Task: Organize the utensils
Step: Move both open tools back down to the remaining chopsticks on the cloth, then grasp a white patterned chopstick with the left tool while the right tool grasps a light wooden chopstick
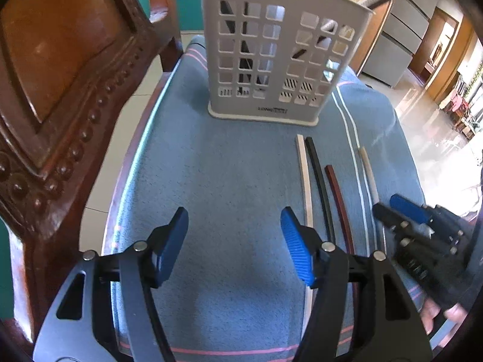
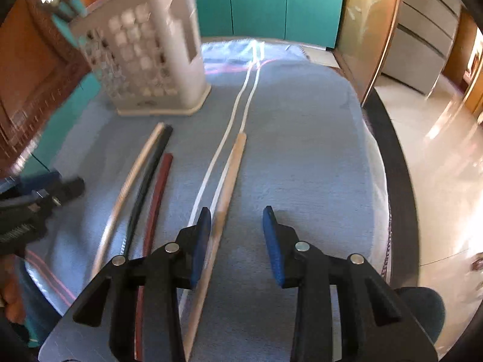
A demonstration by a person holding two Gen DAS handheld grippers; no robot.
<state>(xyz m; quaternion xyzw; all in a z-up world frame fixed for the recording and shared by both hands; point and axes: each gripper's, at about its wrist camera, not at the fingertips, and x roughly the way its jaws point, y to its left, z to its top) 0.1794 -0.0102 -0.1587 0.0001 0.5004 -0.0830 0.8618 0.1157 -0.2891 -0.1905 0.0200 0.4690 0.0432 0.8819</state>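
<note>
A grey perforated utensil holder (image 1: 280,57) stands upright at the far side of a blue towel (image 1: 229,166); it also shows in the right wrist view (image 2: 151,60), with dark utensils inside. Several chopsticks lie on the towel: white (image 1: 305,175), black (image 1: 318,181), dark red (image 1: 338,199) and tan (image 1: 369,175). They also show in the right wrist view: white (image 2: 129,187), black (image 2: 148,184), red (image 2: 158,193), tan (image 2: 226,187). My left gripper (image 1: 234,241) is open and empty, left of the white chopstick. My right gripper (image 2: 235,241) is open, with the tan chopstick beside its left finger (image 2: 200,241).
A carved wooden chair (image 1: 60,90) stands at the left of the towel. The right gripper (image 1: 401,211) shows at the right edge of the left wrist view. Teal cabinets (image 2: 268,3) lie beyond the table, with tiled floor (image 2: 437,166) to the right.
</note>
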